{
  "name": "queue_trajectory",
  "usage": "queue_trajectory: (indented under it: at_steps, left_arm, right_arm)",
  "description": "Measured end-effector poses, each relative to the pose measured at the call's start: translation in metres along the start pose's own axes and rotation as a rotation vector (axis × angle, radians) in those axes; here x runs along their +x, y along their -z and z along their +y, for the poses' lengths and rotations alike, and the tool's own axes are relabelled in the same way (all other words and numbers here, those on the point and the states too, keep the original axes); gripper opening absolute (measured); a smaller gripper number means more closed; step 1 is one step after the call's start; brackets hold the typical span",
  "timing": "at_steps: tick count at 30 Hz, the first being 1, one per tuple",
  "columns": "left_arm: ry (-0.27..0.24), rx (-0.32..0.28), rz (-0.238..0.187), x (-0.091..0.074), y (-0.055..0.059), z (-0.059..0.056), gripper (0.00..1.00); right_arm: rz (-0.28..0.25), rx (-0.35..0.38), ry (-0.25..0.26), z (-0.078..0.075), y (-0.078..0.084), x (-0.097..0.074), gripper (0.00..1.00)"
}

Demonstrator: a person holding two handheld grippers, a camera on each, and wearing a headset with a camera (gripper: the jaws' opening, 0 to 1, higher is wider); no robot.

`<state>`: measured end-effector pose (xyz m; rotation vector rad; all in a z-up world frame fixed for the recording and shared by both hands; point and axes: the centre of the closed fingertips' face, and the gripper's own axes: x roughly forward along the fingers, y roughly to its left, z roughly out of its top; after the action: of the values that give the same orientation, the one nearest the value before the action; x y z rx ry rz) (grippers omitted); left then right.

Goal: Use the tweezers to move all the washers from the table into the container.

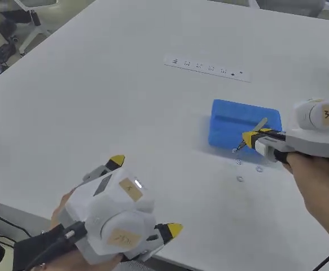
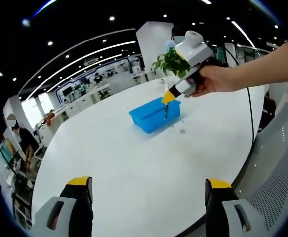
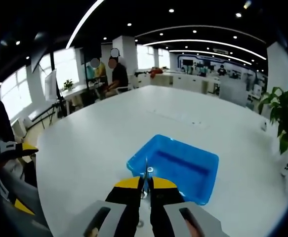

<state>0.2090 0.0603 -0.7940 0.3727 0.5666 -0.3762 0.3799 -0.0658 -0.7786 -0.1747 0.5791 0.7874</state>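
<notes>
Head view: the white bench (image 1: 96,96) carries the blue container (image 1: 244,127) at about 3 o'clock from frame centre. A flush socket strip (image 1: 206,68) lies beyond it, toward 12 o'clock.

Right tool (image 1: 254,140): clenched on the tweezers (image 1: 240,145), which point toward 8 o'clock. Their tips are at the container's near edge, at its left corner. A hand (image 1: 314,175) carries this tool in from 3 o'clock. In the right gripper view, the right tool (image 3: 144,185) has its yellow-tipped jaws pressed together on the tweezers (image 3: 145,174). A small ring, apparently a washer (image 3: 149,170), sits at the tweezer tips. It is seen against the near rim of the container (image 3: 183,165). Whether it is over the rim or just short of it cannot be told.

Three washers (image 1: 240,179) lie loose on the bench, just beside the container at its 6 o'clock side and apart from one another.

Left tool (image 1: 145,196): released, at 7 o'clock in the head view, well apart from the container. In the left gripper view, the left tool (image 2: 148,182) has its jaws spread wide with bare bench between them. The container (image 2: 154,114) lies ahead toward 12 o'clock, with one washer (image 2: 182,131) on the bench beside it.
</notes>
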Motion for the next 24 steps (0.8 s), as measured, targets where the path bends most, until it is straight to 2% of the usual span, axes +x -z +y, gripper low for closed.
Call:
queue_trajectory:
  at_steps: [13,24]
  left_arm:
    - [-0.001,0.005,0.016,0.001,0.002,0.000,0.96]
    - [-0.001,0.010,0.032,0.002,0.005,-0.001,0.95]
  right_arm:
    - [-0.044,-0.017,0.011,-0.009,-0.025,0.004,0.02]
    - [-0.039,-0.022,0.010,-0.014,-0.028,0.016,0.02]
